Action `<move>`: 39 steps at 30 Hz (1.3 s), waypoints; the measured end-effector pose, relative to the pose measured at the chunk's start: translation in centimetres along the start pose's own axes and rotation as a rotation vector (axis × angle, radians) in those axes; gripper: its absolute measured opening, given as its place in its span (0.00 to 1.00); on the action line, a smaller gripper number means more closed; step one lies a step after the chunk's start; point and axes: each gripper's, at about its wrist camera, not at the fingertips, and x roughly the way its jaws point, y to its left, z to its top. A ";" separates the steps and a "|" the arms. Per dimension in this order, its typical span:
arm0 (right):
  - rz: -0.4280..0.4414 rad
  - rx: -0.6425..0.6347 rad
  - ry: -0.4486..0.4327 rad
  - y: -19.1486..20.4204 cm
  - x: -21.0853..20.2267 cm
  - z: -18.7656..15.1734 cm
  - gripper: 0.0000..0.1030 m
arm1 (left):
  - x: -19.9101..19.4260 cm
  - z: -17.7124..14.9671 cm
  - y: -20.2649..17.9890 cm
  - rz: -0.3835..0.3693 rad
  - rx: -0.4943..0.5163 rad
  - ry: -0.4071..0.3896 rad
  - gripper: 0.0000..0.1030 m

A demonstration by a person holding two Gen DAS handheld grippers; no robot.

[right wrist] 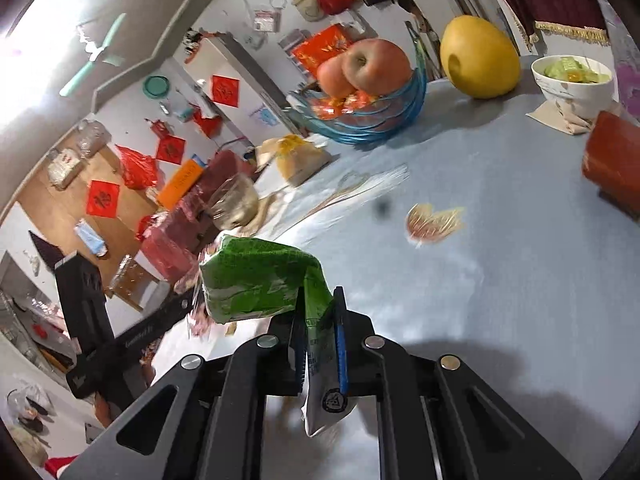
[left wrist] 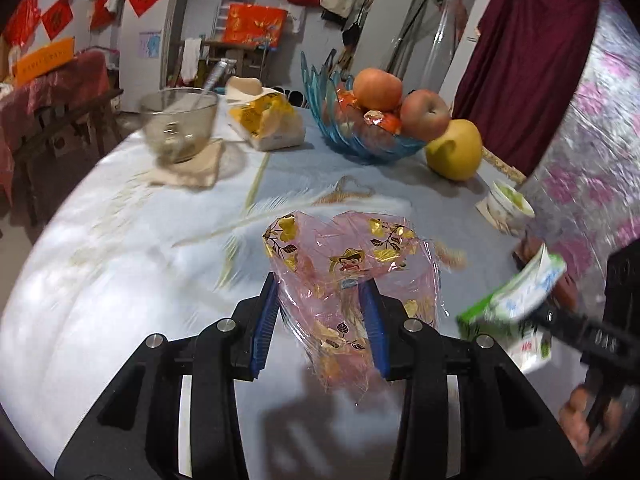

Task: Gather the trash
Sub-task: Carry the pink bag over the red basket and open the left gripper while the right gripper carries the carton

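A crumpled pink see-through wrapper (left wrist: pixel 352 264) with gold flowers and a cartoon figure hangs above the pale table (left wrist: pixel 100 280). My left gripper (left wrist: pixel 320 284) is shut on its lower part, a blue pad pressing each side. In the right wrist view my right gripper (right wrist: pixel 319 300) is shut on a squashed green and white carton (right wrist: pixel 256 276), whose flattened end hangs down between the pads. The same carton (left wrist: pixel 516 300) shows at the right edge of the left wrist view, just right of the pink wrapper.
At the back stand a blue glass fruit bowl (left wrist: pixel 360 148) with apples, a big yellow fruit (left wrist: pixel 454 150), a glass bowl (left wrist: pixel 178 120) on a cloth and a yellow-white bag (left wrist: pixel 268 120). A small white bowl (left wrist: pixel 512 200) and a red box (right wrist: pixel 612 160) sit at the right.
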 end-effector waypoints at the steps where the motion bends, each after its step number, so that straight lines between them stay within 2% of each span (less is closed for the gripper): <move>1: 0.015 0.001 -0.005 0.4 -0.4 -0.4 0.12 | -1.5 -0.9 0.2 0.011 0.004 -0.004 0.40; 5: 0.119 -0.001 -0.022 3.3 -2.4 -2.6 0.12 | -7.9 -3.6 1.5 0.074 0.015 -0.033 0.40; 8: 0.184 -0.033 -0.021 6.0 -3.9 -4.4 0.12 | -12.3 -5.2 2.8 0.086 -0.010 -0.070 0.42; 12: 0.275 -0.063 -0.004 9.8 -5.4 -7.2 0.12 | -18.3 -8.4 4.8 0.147 -0.054 -0.111 0.42; 17: 0.333 -0.114 0.015 13.7 -7.2 -10.4 0.12 | -24.7 -14.1 8.3 0.249 -0.125 -0.146 0.42; 22: 0.374 -0.156 0.044 17.1 -8.9 -13.8 0.12 | -28.9 -19.7 12.2 0.307 -0.223 -0.138 0.42; 27: 0.393 -0.197 0.098 20.4 -8.9 -16.7 0.12 | -30.5 -24.4 16.4 0.371 -0.310 -0.097 0.42; 32: 0.406 -0.232 0.159 23.1 -7.8 -18.7 0.12 | -28.5 -27.9 20.7 0.395 -0.404 -0.018 0.42; 36: 0.401 -0.266 0.206 25.1 -6.3 -19.9 0.12 | -25.6 -30.4 24.2 0.420 -0.507 0.070 0.60; 39: 0.398 -0.281 0.246 26.2 -5.1 -21.0 0.12 | -24.5 -31.5 25.9 0.425 -0.575 0.121 0.64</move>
